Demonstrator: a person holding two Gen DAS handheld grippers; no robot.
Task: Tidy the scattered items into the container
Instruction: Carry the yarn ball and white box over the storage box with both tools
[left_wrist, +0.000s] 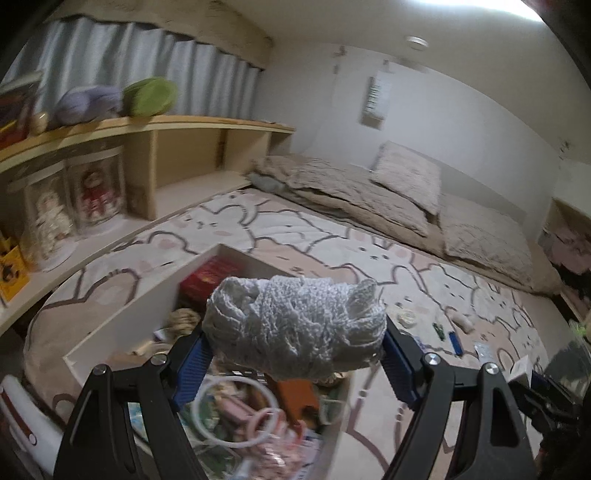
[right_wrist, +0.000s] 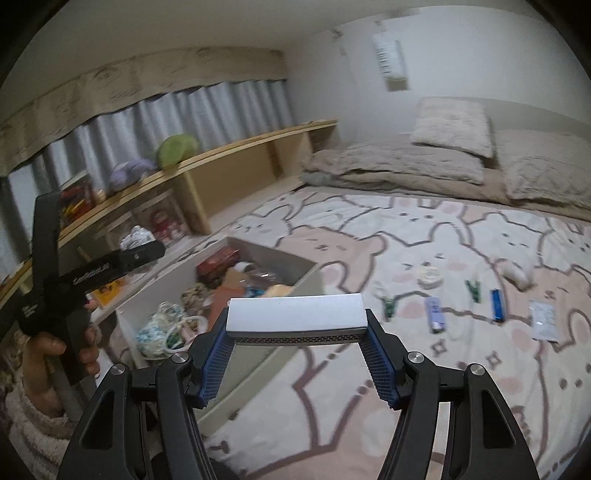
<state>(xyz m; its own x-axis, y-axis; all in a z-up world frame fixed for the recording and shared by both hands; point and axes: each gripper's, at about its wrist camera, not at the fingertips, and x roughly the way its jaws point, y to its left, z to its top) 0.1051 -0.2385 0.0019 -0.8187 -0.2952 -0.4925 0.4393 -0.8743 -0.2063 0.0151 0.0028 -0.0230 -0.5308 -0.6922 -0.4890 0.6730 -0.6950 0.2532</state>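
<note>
My left gripper (left_wrist: 295, 328) is shut on a bundle of white knitted cloth (left_wrist: 299, 325), held above the open white container (left_wrist: 122, 325), which is full of mixed items. The right wrist view shows that gripper from the side, held by a hand (right_wrist: 48, 350). My right gripper (right_wrist: 297, 317) is shut on a white rectangular box (right_wrist: 295, 312), just right of the container (right_wrist: 147, 295). Scattered on the bedspread lie two green clips (right_wrist: 388, 308) (right_wrist: 473, 290), a purple lighter (right_wrist: 433, 314), a blue lighter (right_wrist: 496, 304), a clear sachet (right_wrist: 543, 324), a round white item (right_wrist: 429, 277) and a small roll (right_wrist: 517, 275).
A wooden shelf (right_wrist: 229, 147) with dolls and plush toys runs along the left under grey curtains. Beige pillows and folded bedding (right_wrist: 443, 162) lie at the far end of the bear-patterned bedspread (right_wrist: 406, 387).
</note>
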